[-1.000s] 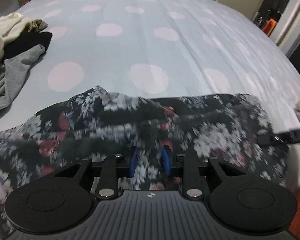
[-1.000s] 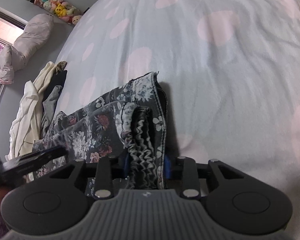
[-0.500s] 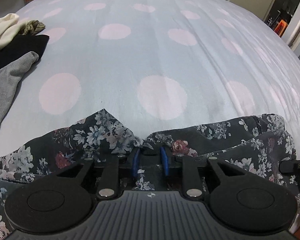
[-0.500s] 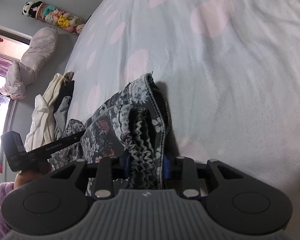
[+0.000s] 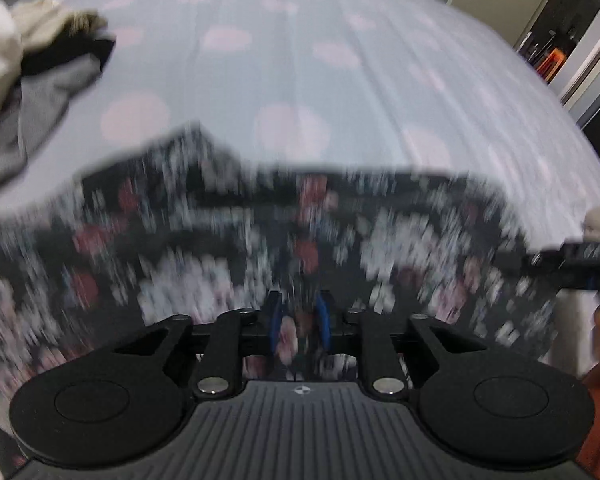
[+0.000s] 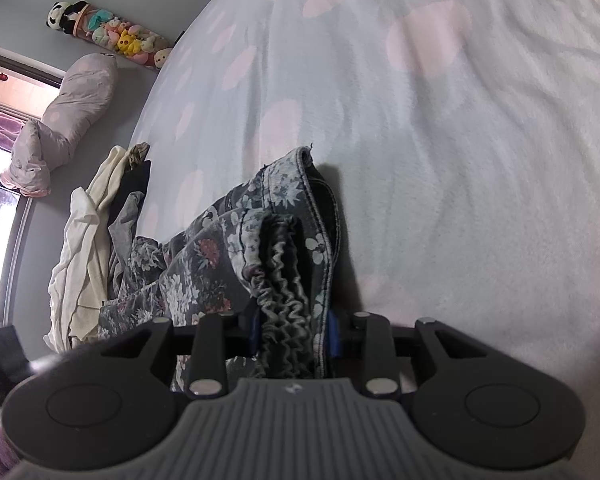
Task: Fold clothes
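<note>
Floral trousers (image 6: 236, 256): your right gripper (image 6: 294, 330) pinches the elastic waistband; left gripper (image 5: 299, 320) jaws closing on blurred cloth. Mid-fold step; next, probably carry both edges over together.

the dark floral-print fabric garment (image 5: 228, 248) now spreads higher before the left gripper (image 5: 299, 320), whose jaws are closing on it.
</note>
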Action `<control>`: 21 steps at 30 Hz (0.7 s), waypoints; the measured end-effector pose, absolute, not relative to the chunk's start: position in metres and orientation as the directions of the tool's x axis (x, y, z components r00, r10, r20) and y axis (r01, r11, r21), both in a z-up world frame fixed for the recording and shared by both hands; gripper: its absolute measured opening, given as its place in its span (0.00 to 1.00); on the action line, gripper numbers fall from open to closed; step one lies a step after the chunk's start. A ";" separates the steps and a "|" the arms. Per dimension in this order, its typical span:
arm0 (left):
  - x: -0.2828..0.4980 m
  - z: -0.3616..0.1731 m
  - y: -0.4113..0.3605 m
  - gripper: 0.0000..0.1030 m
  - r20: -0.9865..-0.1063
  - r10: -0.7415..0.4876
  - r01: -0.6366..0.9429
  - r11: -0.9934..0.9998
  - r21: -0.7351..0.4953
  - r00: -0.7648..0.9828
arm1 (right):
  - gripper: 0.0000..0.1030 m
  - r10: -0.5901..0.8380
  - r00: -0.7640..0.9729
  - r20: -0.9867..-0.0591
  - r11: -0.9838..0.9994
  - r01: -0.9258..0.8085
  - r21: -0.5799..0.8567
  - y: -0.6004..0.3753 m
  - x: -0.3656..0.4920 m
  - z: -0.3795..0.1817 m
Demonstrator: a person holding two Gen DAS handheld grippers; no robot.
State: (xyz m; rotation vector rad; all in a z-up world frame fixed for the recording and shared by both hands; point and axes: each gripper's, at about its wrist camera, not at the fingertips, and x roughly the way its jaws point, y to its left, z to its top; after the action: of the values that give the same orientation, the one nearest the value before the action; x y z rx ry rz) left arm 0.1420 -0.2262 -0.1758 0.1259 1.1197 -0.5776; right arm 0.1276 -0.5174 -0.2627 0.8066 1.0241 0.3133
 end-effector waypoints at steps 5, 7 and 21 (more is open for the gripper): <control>0.137 -0.186 -0.226 0.14 -0.868 -0.358 0.488 0.858 -0.160 0.345 | 0.35 0.585 0.506 -0.634 0.680 0.121 0.724 -0.516 0.127 -0.262; 0.136 -0.185 -0.226 0.14 -0.865 -0.355 0.482 0.862 -0.156 0.354 | 0.36 0.585 0.505 -0.635 0.682 0.117 0.722 -0.515 0.127 -0.261; 0.084 -0.181 -0.215 0.14 -0.876 -0.353 0.525 0.839 -0.142 0.329 | 0.35 0.528 0.494 -0.691 0.759 0.092 0.645 -0.504 0.125 -0.250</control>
State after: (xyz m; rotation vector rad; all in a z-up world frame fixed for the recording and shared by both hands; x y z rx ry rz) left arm 0.0839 -0.2152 -0.1805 0.1786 1.0938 -0.5784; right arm 0.1252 -0.5042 -0.2500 0.6851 1.0382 0.2913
